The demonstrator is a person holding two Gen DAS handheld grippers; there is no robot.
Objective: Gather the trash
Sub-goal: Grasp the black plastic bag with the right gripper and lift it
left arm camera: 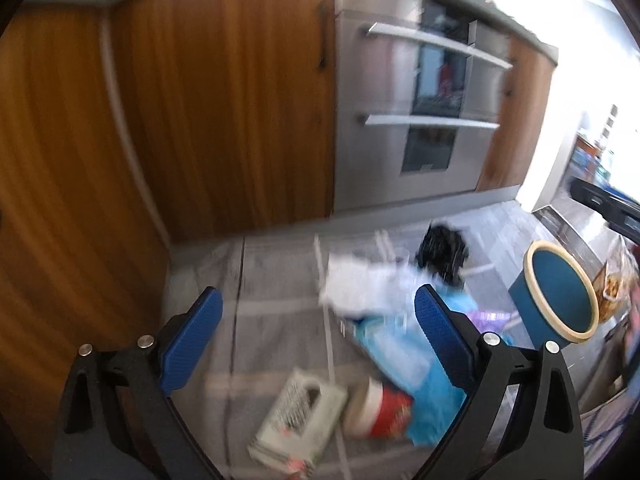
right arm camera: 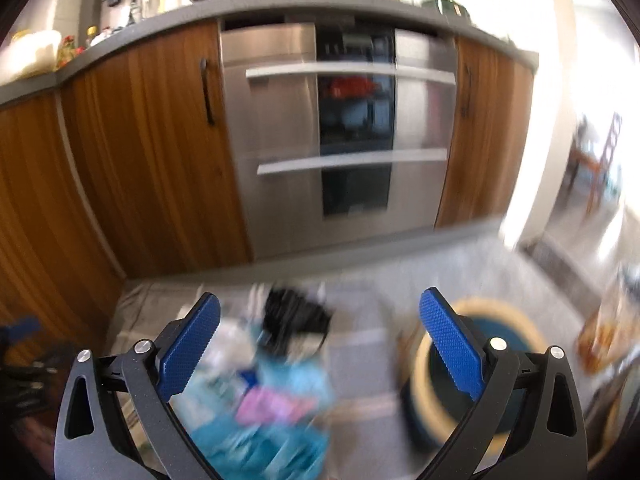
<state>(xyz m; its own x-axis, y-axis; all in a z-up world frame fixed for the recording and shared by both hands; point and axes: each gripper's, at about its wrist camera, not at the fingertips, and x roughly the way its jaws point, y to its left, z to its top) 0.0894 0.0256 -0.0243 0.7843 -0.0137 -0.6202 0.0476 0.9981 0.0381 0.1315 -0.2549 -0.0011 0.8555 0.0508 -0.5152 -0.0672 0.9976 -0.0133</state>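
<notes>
Trash lies on the grey tiled floor. In the left wrist view I see a white carton [left arm camera: 298,420], a red and white cup [left arm camera: 380,408], a light blue bag [left arm camera: 404,356], white paper [left arm camera: 360,284] and a black crumpled bag [left arm camera: 442,254]. A blue bin with a cream rim [left arm camera: 560,296] stands to the right. My left gripper [left arm camera: 318,312] is open and empty above the pile. In the blurred right wrist view the blue bag [right arm camera: 276,432], a pink scrap [right arm camera: 272,402], the black bag [right arm camera: 294,320] and the bin [right arm camera: 480,364] show. My right gripper [right arm camera: 320,316] is open and empty.
Wooden cabinet doors [left arm camera: 220,112] and a steel double-drawer appliance [left arm camera: 404,120] stand behind the pile, also in the right wrist view [right arm camera: 344,140]. A clear bag with food [left arm camera: 616,280] lies right of the bin. A countertop with kitchenware [right arm camera: 240,4] runs above.
</notes>
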